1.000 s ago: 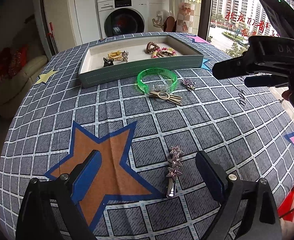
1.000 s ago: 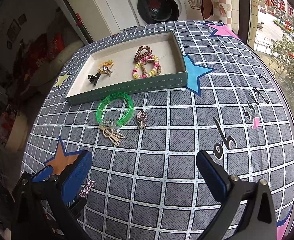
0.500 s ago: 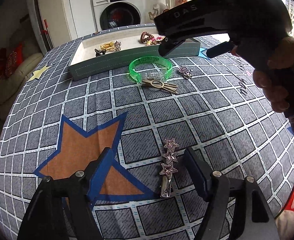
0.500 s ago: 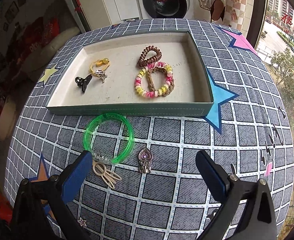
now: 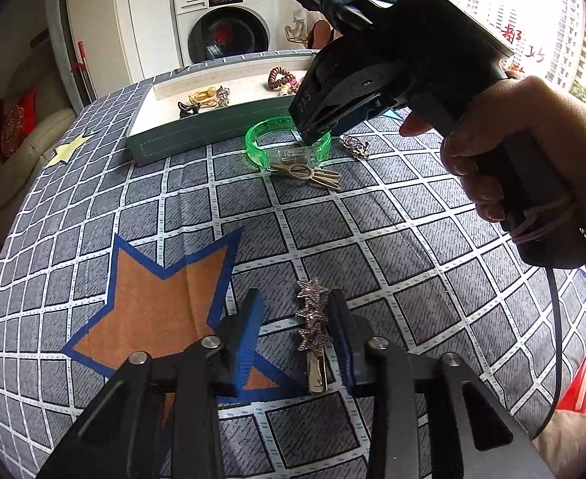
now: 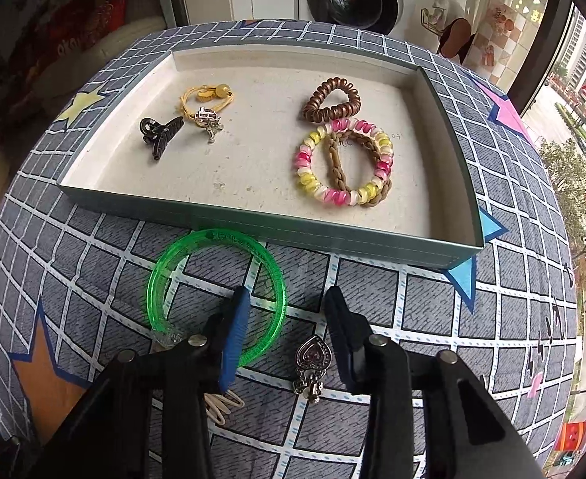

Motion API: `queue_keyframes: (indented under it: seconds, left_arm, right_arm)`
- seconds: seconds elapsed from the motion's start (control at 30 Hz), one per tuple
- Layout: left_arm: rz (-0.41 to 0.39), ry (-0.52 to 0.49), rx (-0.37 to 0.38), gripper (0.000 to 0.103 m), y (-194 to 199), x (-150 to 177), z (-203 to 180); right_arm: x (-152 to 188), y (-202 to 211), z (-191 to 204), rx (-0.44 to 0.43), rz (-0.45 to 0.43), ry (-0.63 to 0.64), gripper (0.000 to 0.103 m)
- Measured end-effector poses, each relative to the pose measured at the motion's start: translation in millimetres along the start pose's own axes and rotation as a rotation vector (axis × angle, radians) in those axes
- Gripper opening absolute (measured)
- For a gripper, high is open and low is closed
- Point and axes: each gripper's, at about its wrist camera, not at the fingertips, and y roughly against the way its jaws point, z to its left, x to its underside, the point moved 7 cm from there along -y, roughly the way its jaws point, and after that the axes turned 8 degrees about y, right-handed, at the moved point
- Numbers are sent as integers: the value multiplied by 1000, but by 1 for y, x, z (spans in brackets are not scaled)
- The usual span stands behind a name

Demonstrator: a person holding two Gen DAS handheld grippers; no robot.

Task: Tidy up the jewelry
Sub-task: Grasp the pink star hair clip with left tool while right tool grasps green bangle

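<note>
A sparkly star hair clip (image 5: pixel 312 325) lies on the checked cloth between the fingers of my left gripper (image 5: pixel 294 315), which is open and narrowed around it. My right gripper (image 6: pixel 287 311) is open, low over the cloth; its left finger (image 6: pixel 235 323) stands inside the green bangle (image 6: pixel 213 275) and its right finger outside, so the bangle's right rim lies between them. A heart pendant (image 6: pixel 312 359) lies beside the bangle. The right gripper also shows in the left wrist view (image 5: pixel 312 135), over the bangle (image 5: pixel 261 135). The grey tray (image 6: pixel 253 223) holds several hair ties and a black claw clip (image 6: pixel 159 133).
A beige hair clip (image 5: pixel 308 171) lies just in front of the bangle. The pendant also shows in the left wrist view (image 5: pixel 354 147). A washing machine (image 5: pixel 225 20) stands behind the table. A sofa (image 5: pixel 9 147) is at the left.
My left gripper has lowered and narrowed around the star clip. My right gripper has moved forward and down to the green bangle and narrowed, its fingers either side of the bangle's rim.
</note>
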Motion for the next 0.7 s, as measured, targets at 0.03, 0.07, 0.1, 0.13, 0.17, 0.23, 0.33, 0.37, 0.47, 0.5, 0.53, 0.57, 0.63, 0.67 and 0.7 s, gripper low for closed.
queue_keyframes:
  seconds: [0.03,0.07,0.1,0.13,0.17,0.23,0.33,0.37,0.47,0.5,0.53,0.57,0.63,0.67,0.7]
  left_arm:
    - [-1,1,2,32,0,0,1]
    - [-1,6,5,30,0,-1,1]
    - [1,14,14,30,1,-1,2]
    - [3,23,24,30,1,-1,4]
    - [4,34,33,30,1,-2,5]
    - [9,58,51,30,2,-2,8]
    - [20,105,82,30,3,-2,15]
    - [22,120,89,30,3,-3,17]
    - [19,157,102,30,7,-5,26]
    - [17,168,104,30,9,-6,29]
    - [15,175,105,30,10,-8,32]
    - [11,178,101,30,12,-10,34]
    - [1,180,94,30,15,-15,38]
    - [-4,182,93,30,16,-19,40]
    - [-9,183,93,30,17,-22,42]
  right_arm:
    - [0,1,1,-4,-1,2,15]
    - [0,1,1,-10,-1,2,9]
    - [0,2,1,-7,-3,-1,8]
    - [1,4,1,-10,-10,-7,8]
    - [1,7,0,-17,-22,-19,8]
    - [1,16,-3,-35,-51,-45,8]
    - [2,33,-8,-63,-90,-67,8]
    - [3,38,-10,-69,-99,-73,8]
    - [9,51,-15,-96,-118,-94,8]
    - [12,54,-17,-104,-121,-99,8]
    - [15,57,-18,-109,-123,-102,8]
    - [19,59,-19,-113,-125,-105,8]
    - [27,62,-22,-128,-125,-118,8]
    - [31,63,-23,-134,-125,-126,8]
    - [36,63,-24,-138,-124,-134,8]
